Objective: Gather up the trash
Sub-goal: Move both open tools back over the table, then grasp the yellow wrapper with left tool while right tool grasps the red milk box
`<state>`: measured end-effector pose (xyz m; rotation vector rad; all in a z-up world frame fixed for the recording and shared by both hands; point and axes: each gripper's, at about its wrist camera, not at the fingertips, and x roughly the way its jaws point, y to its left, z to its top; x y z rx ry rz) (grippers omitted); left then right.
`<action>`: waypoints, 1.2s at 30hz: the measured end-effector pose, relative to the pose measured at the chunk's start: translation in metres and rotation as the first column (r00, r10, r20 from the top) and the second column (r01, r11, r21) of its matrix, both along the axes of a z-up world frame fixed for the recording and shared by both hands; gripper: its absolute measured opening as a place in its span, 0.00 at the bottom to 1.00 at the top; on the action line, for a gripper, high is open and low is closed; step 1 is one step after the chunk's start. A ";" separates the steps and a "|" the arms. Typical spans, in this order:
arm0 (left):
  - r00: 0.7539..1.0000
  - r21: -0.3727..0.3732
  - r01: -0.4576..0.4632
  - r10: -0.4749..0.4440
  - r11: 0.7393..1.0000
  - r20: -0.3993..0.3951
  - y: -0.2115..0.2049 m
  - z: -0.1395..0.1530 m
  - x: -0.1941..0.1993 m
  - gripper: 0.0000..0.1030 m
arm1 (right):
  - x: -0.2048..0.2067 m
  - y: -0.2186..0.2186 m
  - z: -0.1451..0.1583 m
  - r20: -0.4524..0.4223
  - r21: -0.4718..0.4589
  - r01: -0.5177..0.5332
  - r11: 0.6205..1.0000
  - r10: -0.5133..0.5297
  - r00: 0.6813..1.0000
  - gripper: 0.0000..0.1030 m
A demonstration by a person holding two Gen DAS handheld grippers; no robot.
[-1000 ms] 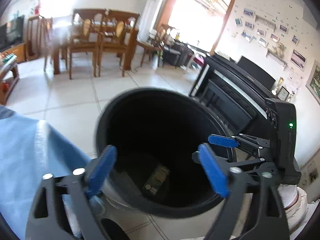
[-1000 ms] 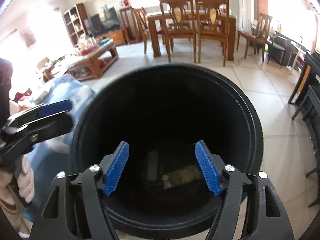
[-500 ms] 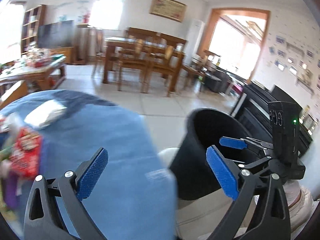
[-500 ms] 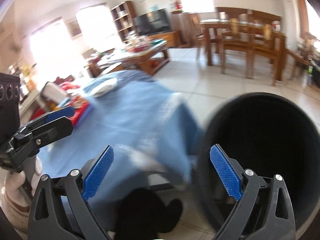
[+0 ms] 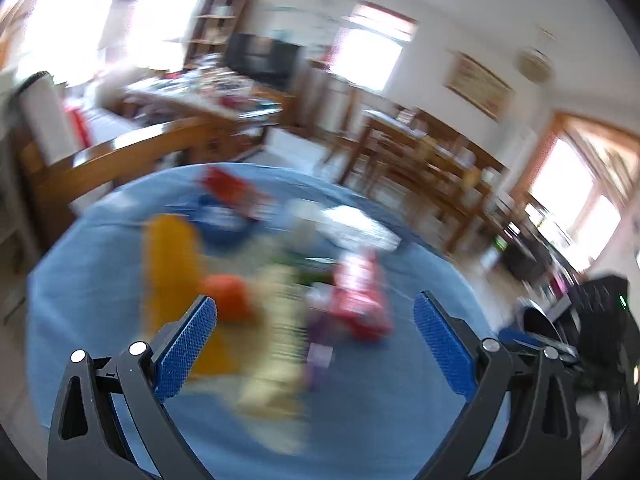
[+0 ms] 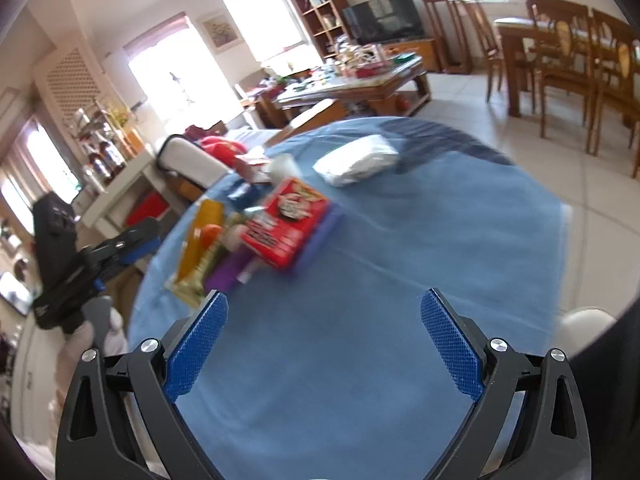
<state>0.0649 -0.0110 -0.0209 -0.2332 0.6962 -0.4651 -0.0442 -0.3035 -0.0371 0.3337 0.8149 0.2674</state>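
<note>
A round table under a blue cloth [image 6: 400,240] carries a heap of trash. In it are a red printed box [image 6: 286,220], a white packet [image 6: 356,164], a yellow wrapper [image 6: 200,224], an orange piece [image 6: 210,234] and a purple item [image 6: 224,274]. My right gripper [image 6: 324,296] is open over bare cloth, short of the heap. My left gripper [image 5: 314,300] is open and empty above the blurred heap, with the red box [image 5: 360,300] and yellow wrapper [image 5: 172,264] just beyond its pads. The right wrist view shows the left gripper [image 6: 138,242] at the table's left edge.
A wooden chair back [image 5: 120,160] stands behind the table. Dining chairs [image 6: 568,60] and a cluttered coffee table [image 6: 360,80] stand across the tiled floor. A white rounded object [image 6: 584,320] sits low by the table's right edge. What looks like the black bin's rim [image 5: 538,322] shows far right.
Both views have swung away from the black bin's inside to the blue table and its heap of trash. Both grippers' jaws stand wider than a second ago, still empty.
</note>
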 end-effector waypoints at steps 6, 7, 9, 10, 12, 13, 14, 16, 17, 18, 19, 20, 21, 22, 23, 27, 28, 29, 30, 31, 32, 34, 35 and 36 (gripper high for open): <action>0.980 -0.009 -0.125 0.122 0.992 -0.156 0.044 -0.021 0.053 0.95 | 0.057 0.037 -0.005 -0.033 0.102 -0.018 0.995 0.021 0.999 0.93; 0.974 -0.009 -0.131 0.127 0.991 -0.187 0.045 -0.026 0.062 0.95 | 0.069 0.042 -0.008 -0.052 0.120 -0.008 0.993 0.014 0.999 0.93; 0.970 0.010 -0.127 0.126 0.992 -0.209 0.047 -0.032 0.070 0.95 | 0.087 0.047 -0.016 -0.092 0.137 0.011 0.990 0.002 0.996 0.93; 0.970 0.020 -0.122 0.123 0.992 -0.210 0.050 -0.035 0.073 0.95 | 0.096 0.050 -0.020 -0.113 0.138 0.024 0.990 -0.008 0.994 0.93; 0.973 0.058 -0.094 0.104 0.994 -0.208 0.048 -0.041 0.083 0.95 | 0.109 0.052 -0.027 -0.140 0.140 0.040 0.989 -0.020 0.990 0.93; 0.973 0.079 -0.080 0.095 0.994 -0.209 0.045 -0.046 0.083 0.95 | 0.115 0.053 -0.030 -0.152 0.148 0.045 0.988 -0.022 0.988 0.93; 0.973 0.088 -0.075 0.092 0.993 -0.212 0.045 -0.048 0.084 0.95 | 0.119 0.054 -0.034 -0.160 0.151 0.046 0.987 -0.022 0.987 0.93; 0.970 0.091 -0.068 0.087 0.994 -0.226 0.043 -0.055 0.091 0.95 | 0.125 0.057 -0.040 -0.172 0.144 0.045 0.989 -0.020 0.985 0.93; 0.968 0.088 -0.063 0.082 0.994 -0.236 0.042 -0.058 0.095 0.94 | 0.128 0.059 -0.043 -0.176 0.137 0.040 0.990 -0.016 0.984 0.93; 0.967 0.089 -0.061 0.081 0.994 -0.240 0.042 -0.060 0.097 0.94 | 0.130 0.062 -0.045 -0.176 0.128 0.036 0.991 -0.013 0.984 0.93; 0.971 0.095 -0.060 0.080 0.994 -0.227 0.041 -0.060 0.097 0.94 | 0.131 0.063 -0.047 -0.175 0.120 0.033 0.992 -0.012 0.984 0.92; 0.971 0.100 -0.056 0.077 0.993 -0.228 0.041 -0.061 0.099 0.94 | 0.133 0.065 -0.049 -0.174 0.104 0.029 0.994 -0.010 0.985 0.89; 0.972 0.104 -0.055 0.077 0.993 -0.224 0.041 -0.061 0.100 0.92 | 0.136 0.068 -0.051 -0.172 0.093 0.026 0.995 -0.009 0.985 0.87; 0.972 0.107 -0.055 0.078 0.993 -0.223 0.040 -0.062 0.100 0.91 | 0.137 0.070 -0.053 -0.170 0.080 0.019 0.997 -0.005 0.985 0.82; 0.972 0.110 -0.054 0.077 0.992 -0.221 0.040 -0.061 0.100 0.87 | 0.137 0.070 -0.055 -0.168 0.072 0.016 0.997 -0.004 0.986 0.76; 0.972 0.088 -0.039 0.058 0.995 -0.228 0.043 -0.062 0.102 0.41 | 0.138 0.077 -0.060 -0.142 0.018 -0.007 1.000 0.009 0.990 0.63; 0.971 0.080 -0.031 0.049 0.996 -0.235 0.044 -0.063 0.103 0.37 | 0.139 0.078 -0.060 -0.138 0.004 -0.011 1.000 0.012 0.990 0.58; 0.970 0.070 -0.021 0.037 0.997 -0.239 0.043 -0.062 0.104 0.33 | 0.138 0.079 -0.060 -0.132 0.004 -0.014 1.000 0.015 0.991 0.58; 0.970 0.066 -0.012 0.027 0.998 -0.241 0.042 -0.062 0.104 0.27 | 0.138 0.079 -0.060 -0.127 0.002 -0.018 1.000 0.018 0.992 0.57; 0.971 0.067 -0.006 0.022 0.998 -0.239 0.042 -0.062 0.104 0.26 | 0.137 0.078 -0.060 -0.122 0.004 -0.019 1.000 0.019 0.992 0.56; 0.973 0.067 -0.004 0.019 0.998 -0.232 0.040 -0.059 0.103 0.24 | 0.137 0.077 -0.060 -0.117 0.008 -0.018 1.000 0.019 0.993 0.55; 0.979 0.062 -0.004 0.017 0.998 -0.204 0.041 -0.055 0.098 0.19 | 0.135 0.075 -0.060 -0.108 0.017 -0.012 1.000 0.014 0.994 0.55; 0.980 0.059 -0.004 0.016 0.998 -0.197 0.041 -0.053 0.098 0.19 | 0.133 0.074 -0.059 -0.100 0.025 -0.011 1.000 0.013 0.995 0.55; 0.981 0.051 -0.001 0.011 0.999 -0.192 0.042 -0.051 0.096 0.19 | 0.131 0.072 -0.058 -0.094 0.030 -0.010 0.999 0.013 0.995 0.54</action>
